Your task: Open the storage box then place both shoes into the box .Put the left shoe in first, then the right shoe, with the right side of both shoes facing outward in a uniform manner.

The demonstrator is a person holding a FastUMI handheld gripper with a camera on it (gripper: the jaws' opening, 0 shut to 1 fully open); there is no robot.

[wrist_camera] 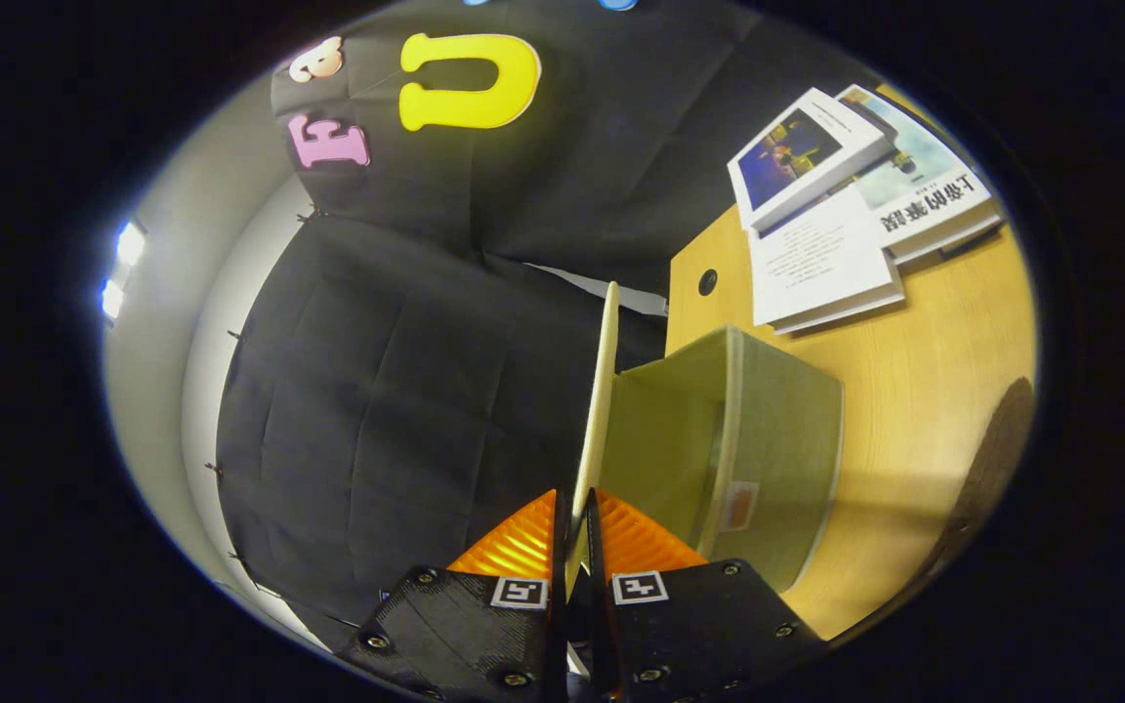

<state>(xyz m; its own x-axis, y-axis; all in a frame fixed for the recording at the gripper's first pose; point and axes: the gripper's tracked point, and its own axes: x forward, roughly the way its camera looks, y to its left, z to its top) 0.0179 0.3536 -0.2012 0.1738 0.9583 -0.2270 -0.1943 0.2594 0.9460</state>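
My gripper [574, 532] is shut on the thin edge of the storage box's lid [602, 391], which runs edge-on straight ahead from between the fingers. The view is rolled sideways. The green fabric storage box [777, 439] stands on the wooden table beside the lid, its open inside [660, 430] facing the lid. The lid is swung away from the box's mouth, still attached along one side as far as I can tell. The box's inside looks bare.
Several books and booklets [836, 205] lie stacked on the wooden table [924, 381] beyond the box. A small dark hole [707, 282] sits in the tabletop near its edge. A dark rounded shape [992, 469] lies at the table's far side.
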